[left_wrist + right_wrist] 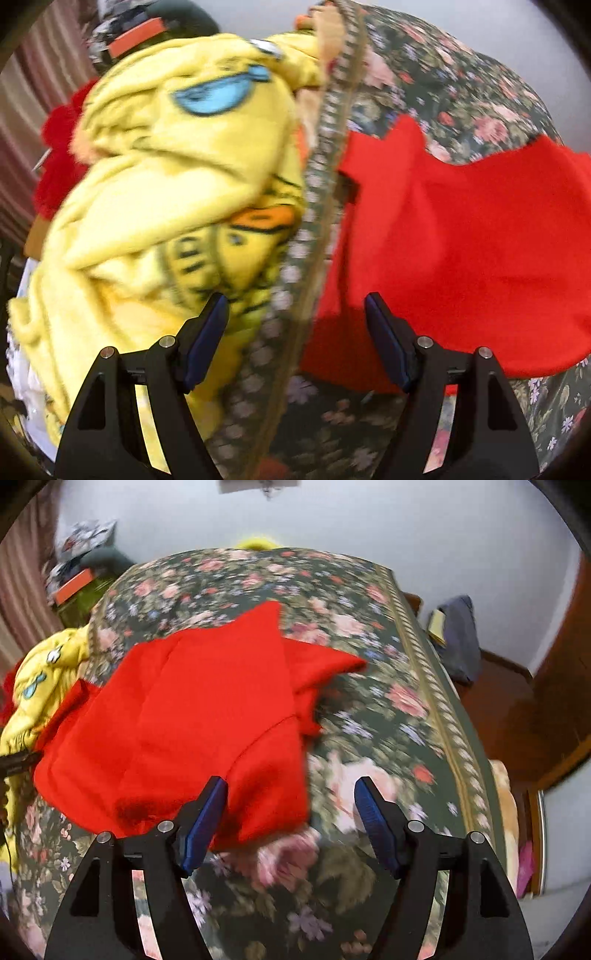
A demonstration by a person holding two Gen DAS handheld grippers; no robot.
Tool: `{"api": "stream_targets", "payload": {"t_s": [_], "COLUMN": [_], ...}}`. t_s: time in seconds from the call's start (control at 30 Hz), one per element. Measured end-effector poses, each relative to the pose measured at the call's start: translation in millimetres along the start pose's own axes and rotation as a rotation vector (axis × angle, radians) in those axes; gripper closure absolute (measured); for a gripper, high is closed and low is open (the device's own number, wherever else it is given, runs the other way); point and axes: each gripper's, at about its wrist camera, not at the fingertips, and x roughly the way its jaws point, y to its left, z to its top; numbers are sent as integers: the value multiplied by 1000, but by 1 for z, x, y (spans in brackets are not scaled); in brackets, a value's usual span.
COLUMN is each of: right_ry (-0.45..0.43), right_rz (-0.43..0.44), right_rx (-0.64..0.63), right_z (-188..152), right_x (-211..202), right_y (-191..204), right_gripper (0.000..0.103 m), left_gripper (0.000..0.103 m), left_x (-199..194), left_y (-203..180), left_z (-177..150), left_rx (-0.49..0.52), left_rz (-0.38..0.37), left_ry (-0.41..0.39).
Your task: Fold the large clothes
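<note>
A red garment (pixel 192 716) lies partly folded on the floral bedspread (pixel 388 701), towards its left side; to the left of it, past the bedspread's patterned border, sits a heap of yellow printed fabric (pixel 166 177); the left gripper (pixel 295 306) hangs over that border with its jaws wide apart and nothing between them; the right gripper (pixel 290 790) stands spread at the garment's near right corner, gripping nothing
</note>
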Motion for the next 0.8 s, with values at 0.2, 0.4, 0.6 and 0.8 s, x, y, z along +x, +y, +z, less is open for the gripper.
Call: {"api": "stream_targets", "payload": {"t_s": [0.2,0.4,0.6,0.8], "right_ry": [-49,-94,-72,-49], "right_rz": [-1,47,76,45], "right_rx": [-9,-89,-148,-180], "right_z": [9,27,29,27], "right_x": [-24,-25,0,7], "right_y": [10,50,79,82], "right_gripper": [35,35,35,34], "left_gripper": [28,27,27,27], "left_x": [-29,-19,37,46], "left_y": [-2,-43,-52,-21], "left_z": [7,32,79,119], "left_rx": [-1,145,143,-10], "left_rz": [-56,-23,73,30], "left_ry": [-37,-41,25,46]}}
